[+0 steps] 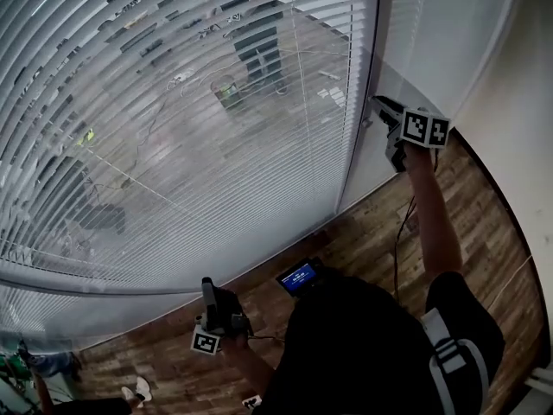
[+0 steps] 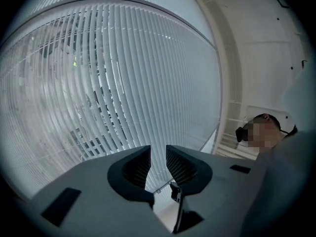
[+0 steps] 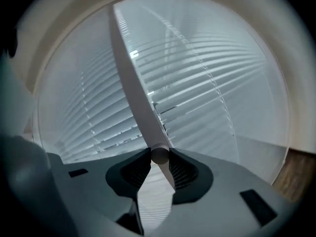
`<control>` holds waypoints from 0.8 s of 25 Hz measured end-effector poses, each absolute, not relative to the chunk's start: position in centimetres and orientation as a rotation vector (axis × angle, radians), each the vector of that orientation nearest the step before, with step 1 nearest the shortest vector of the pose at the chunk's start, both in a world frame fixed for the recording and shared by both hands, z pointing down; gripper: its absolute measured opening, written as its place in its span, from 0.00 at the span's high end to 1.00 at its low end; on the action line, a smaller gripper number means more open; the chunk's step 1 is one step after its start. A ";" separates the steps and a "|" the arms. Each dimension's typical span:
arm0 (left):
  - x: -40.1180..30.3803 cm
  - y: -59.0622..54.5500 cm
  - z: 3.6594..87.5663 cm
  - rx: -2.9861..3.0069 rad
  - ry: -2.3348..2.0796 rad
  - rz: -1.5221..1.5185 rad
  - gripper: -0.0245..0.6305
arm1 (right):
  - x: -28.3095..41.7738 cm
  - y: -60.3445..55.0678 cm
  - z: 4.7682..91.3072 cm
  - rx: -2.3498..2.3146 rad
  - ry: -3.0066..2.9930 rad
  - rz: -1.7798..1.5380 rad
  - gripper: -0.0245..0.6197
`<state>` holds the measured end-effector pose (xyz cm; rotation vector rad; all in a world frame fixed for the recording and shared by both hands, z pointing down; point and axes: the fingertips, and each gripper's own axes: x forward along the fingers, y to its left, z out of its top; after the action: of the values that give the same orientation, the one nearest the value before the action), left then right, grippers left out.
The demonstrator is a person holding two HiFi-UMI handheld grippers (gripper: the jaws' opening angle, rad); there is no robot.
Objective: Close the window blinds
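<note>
Little harm is expected from the left gripper (image 1: 208, 285), which is held low before the window with its jaws a narrow way apart and nothing between them; only if it were lifted carelessly could the lowest slats be knocked. The greater risk is judged to lie at the right, where the tilt wand (image 3: 134, 78) is pinched by the right gripper (image 3: 159, 158) only at its rounded lower end. With so short a hold, the wand could be lost from the pads as it is twisted, and the slats would be left half turned. If it were rolled the wrong way, the slats would be opened further; if it were dragged sideways, its fixing above, which is not in view, could be strained

The window blinds (image 1: 173, 119) are seen let down over the pane, filling the left and middle of the head view. Their pale slats are tilted partly open, so that the ground outside can be made out between them. The wand hangs at their right edge, beside the white frame
</note>
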<state>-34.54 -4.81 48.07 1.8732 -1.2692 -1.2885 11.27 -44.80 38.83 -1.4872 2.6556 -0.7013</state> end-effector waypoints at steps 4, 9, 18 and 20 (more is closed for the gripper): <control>-34.7 -4.9 48.3 1.868 -1.267 -1.292 0.80 | 11.2 -44.9 39.0 -1.282 2.476 -0.972 0.77; -34.9 -4.8 47.9 1.870 -1.271 -1.291 0.80 | 11.3 -45.0 38.8 -1.078 2.307 -1.169 0.77; -34.5 -5.4 47.5 1.876 -1.264 -1.281 0.80 | 11.5 -45.4 39.2 -0.838 2.121 -1.334 0.77; -34.5 -5.5 47.3 1.881 -1.264 -1.274 0.80 | 11.5 -45.2 38.7 -0.907 2.209 -1.221 0.77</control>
<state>-34.49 -5.50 47.26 1.8812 -1.2638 -1.2737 11.51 -45.18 38.75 -0.9074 2.2094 -1.2214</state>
